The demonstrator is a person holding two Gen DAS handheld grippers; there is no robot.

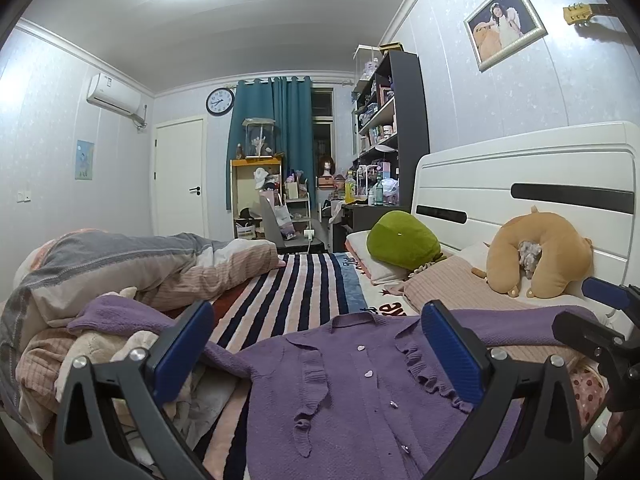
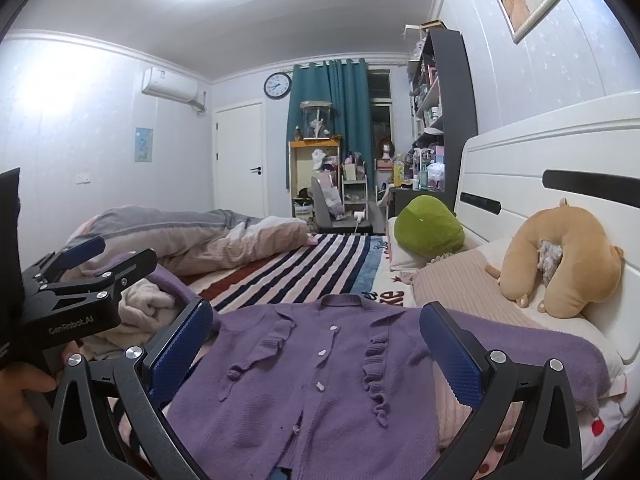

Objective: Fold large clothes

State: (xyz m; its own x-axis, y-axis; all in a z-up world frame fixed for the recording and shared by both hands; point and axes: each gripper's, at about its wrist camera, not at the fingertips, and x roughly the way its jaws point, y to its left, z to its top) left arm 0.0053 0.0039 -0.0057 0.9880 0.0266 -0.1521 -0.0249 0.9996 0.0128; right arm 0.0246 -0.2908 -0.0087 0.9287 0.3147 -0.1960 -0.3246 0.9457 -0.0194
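Observation:
A purple knitted cardigan lies spread front-up on the bed, with ruffles and small pale buttons down the middle and its collar toward the far end. One sleeve runs left over a pile of pale clothes, the other right toward the headboard. My left gripper hovers open just above the cardigan's chest, holding nothing. In the right wrist view the cardigan fills the foreground, and my right gripper is open over it, also holding nothing. The left gripper shows at the left, the right gripper at the right edge.
A striped bedcover lies beyond the cardigan. A rolled grey-pink quilt is at the left, above a pile of pale clothes. A green plush, a tan plush and the white headboard are at the right. A hand holds the left gripper.

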